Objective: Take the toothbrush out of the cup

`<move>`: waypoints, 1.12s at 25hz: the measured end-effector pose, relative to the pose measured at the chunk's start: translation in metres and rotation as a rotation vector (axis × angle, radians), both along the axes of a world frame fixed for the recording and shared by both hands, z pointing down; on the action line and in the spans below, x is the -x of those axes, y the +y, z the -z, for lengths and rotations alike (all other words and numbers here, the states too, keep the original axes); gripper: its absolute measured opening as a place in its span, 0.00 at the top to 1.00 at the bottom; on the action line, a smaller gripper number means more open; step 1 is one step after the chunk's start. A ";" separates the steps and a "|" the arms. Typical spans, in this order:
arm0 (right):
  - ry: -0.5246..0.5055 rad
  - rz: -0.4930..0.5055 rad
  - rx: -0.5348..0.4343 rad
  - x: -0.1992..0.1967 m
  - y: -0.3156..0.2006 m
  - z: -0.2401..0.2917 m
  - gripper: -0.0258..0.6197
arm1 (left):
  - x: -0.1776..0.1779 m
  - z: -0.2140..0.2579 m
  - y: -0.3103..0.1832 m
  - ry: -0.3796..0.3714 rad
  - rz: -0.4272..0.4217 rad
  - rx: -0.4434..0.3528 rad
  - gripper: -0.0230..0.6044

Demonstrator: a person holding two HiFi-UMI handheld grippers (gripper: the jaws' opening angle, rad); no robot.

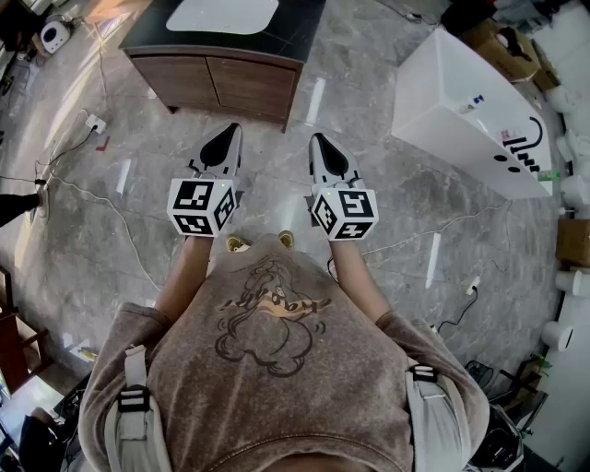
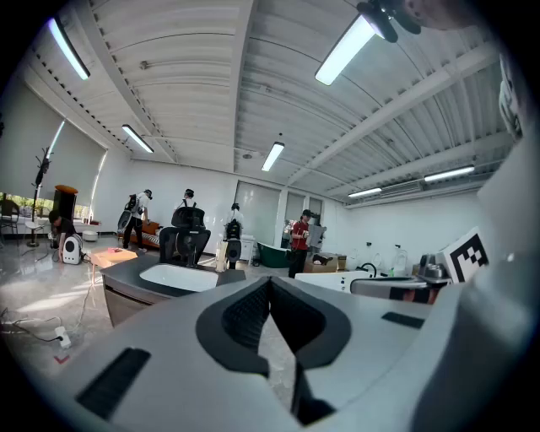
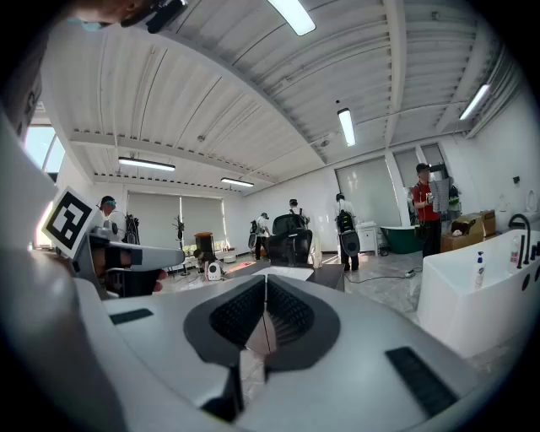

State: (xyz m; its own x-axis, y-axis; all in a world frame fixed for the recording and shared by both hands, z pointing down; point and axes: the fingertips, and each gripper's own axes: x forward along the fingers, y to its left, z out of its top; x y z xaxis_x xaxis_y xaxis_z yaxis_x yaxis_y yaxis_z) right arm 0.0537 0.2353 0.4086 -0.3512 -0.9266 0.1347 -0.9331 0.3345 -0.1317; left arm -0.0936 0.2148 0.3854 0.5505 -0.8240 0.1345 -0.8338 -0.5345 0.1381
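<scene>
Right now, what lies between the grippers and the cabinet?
Only bare floor: the head view shows nothing standing between the left gripper, the right gripper and the cabinet.

You stand in a big open hall, seemingly part bathroom showroom, part workshop. A vanity with a white basin sits at 12 o'clock and a white bathtub at 2 o'clock, both set on a grey marble floor. A power strip lies at 10 o'clock and boxes are stacked at 1 o'clock. Overhead runs a ribbed ceiling with tube lights. Far off, people wearing backpacks stand near office chairs and a green tub.
</scene>
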 end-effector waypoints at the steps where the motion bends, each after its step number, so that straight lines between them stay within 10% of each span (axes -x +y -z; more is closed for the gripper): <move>1: -0.001 0.003 0.000 0.000 0.000 0.000 0.93 | 0.000 0.000 0.000 0.002 0.000 0.002 0.94; 28: -0.003 0.070 -0.014 -0.047 -0.010 -0.015 0.92 | -0.033 -0.021 0.002 0.013 0.078 -0.005 0.94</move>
State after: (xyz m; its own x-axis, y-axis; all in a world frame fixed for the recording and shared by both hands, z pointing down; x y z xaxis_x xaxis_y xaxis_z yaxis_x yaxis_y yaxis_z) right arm 0.1005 0.2253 0.4234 -0.4159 -0.9014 0.1207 -0.9069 0.4012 -0.1289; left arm -0.0603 0.2165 0.4063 0.4865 -0.8649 0.1239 -0.8710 -0.4689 0.1465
